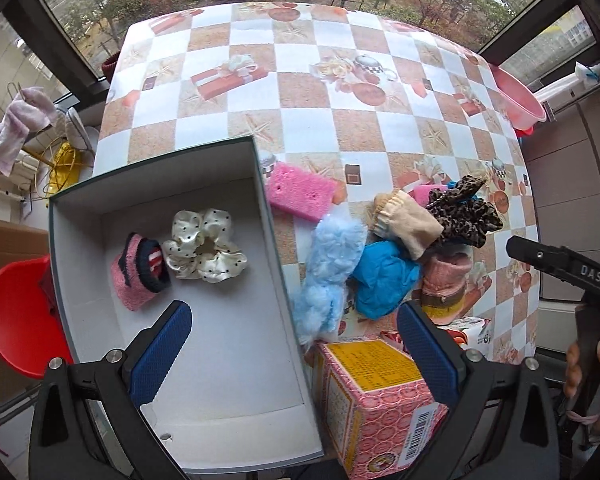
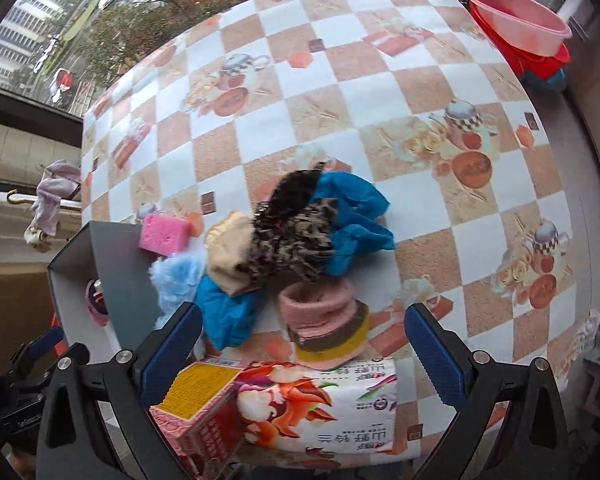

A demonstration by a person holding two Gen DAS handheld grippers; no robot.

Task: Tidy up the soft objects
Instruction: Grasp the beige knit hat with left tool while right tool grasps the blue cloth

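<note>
While both grippers hang over the near edge of the checkered tablecloth (image 1: 300,92), neither has anything between its blue pads. The left gripper (image 1: 296,356) is spread wide, released, with one pad over the floor of the open grey box (image 1: 236,360) and the other over a pink patterned carton (image 1: 380,412) that stands just beside the box wall. Ahead of that left pad, inside the box, lie a cream polka-dot scrunchie (image 1: 204,246) and a pink knitted cuff with dark stripes (image 1: 140,276), touching each other.

The right gripper (image 2: 304,352) is likewise released and empty, hovering above a floral tissue pack (image 2: 320,408) that lies against the carton. Just ahead of its fingers sits the heap of loose soft things: a rolled pink sock with brown and yellow bands (image 2: 324,320) nearest, a leopard-print scrunchie (image 2: 296,236) on top of the heap, blue crumpled fabric (image 2: 356,220) beyond and to the right of it, and another blue piece (image 2: 228,312) by the left pad. A beige elastic-edged cloth (image 2: 228,256) rests against the scrunchie, a fluffy light-blue piece (image 2: 176,280) lies along the outside of the box, and a pink sponge (image 2: 164,234) sits farther ahead at the box corner. A pink basin (image 2: 520,20) stands off the table's far right corner.
</note>
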